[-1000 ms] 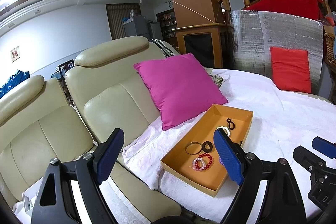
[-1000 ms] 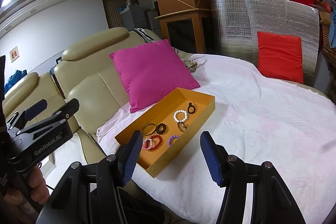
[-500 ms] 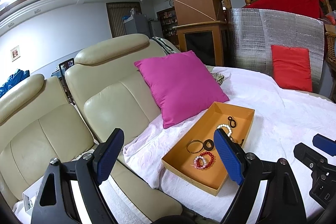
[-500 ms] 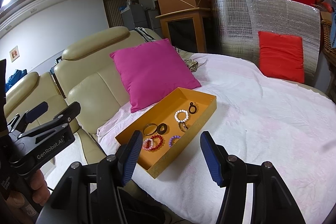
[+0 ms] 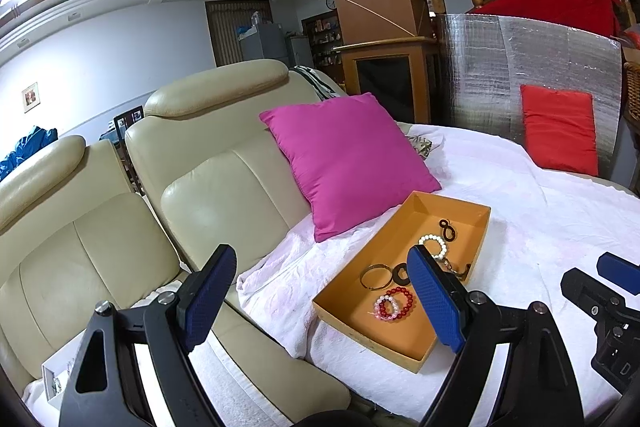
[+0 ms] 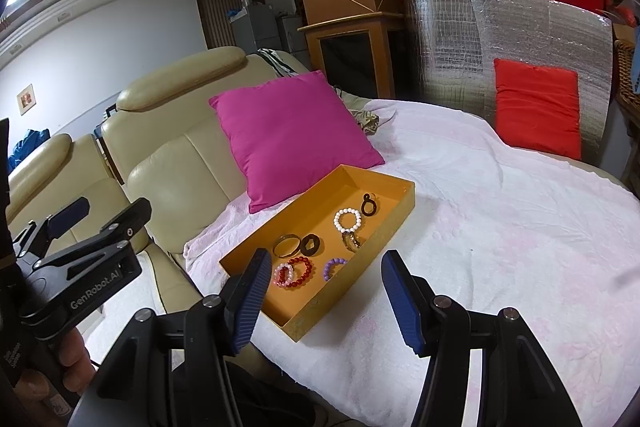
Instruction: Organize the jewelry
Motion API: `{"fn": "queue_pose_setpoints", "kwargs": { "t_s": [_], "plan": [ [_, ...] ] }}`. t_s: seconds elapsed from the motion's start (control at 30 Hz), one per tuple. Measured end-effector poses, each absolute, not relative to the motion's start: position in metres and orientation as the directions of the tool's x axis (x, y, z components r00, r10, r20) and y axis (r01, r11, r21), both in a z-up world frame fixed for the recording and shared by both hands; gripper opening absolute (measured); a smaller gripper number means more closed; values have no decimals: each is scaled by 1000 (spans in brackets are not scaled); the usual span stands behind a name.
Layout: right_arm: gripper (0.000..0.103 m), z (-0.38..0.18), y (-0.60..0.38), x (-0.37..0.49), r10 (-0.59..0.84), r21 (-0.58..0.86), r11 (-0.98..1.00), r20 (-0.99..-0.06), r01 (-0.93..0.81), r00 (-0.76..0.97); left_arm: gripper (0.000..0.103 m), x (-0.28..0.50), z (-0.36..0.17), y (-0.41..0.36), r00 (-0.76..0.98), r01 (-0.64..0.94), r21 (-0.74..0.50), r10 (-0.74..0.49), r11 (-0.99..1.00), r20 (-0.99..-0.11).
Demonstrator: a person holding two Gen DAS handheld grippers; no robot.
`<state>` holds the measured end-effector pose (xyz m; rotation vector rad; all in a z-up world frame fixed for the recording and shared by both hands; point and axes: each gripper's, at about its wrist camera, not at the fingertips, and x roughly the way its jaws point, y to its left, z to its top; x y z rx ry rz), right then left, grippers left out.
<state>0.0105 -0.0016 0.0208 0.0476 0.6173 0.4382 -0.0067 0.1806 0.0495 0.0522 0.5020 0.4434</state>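
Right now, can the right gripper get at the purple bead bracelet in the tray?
Probably yes. The right gripper is open and empty, the orange tray is uncovered, and the purple bead bracelet lies alone near the tray's right wall, which may crowd one finger.

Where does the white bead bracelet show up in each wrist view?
Left wrist: white bead bracelet lies in the orange tray, lower right of centre, partly behind the blue pad.
Right wrist, just below centre, fully visible.
Shared landmark: the pink cushion behind the tray.

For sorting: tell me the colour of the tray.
Orange tray; the right wrist view shows it best.
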Motion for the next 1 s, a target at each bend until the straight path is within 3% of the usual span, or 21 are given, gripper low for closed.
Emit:
{"fn": "queue_pose_setpoints", "kwargs": {
  "t_s": [1.0],
  "plan": [
    [61, 1, 48, 68, 403, 159, 906, -602, -391, 689, 87, 25, 27, 229, 741, -445, 142, 453, 884, -496]
  ]
}}
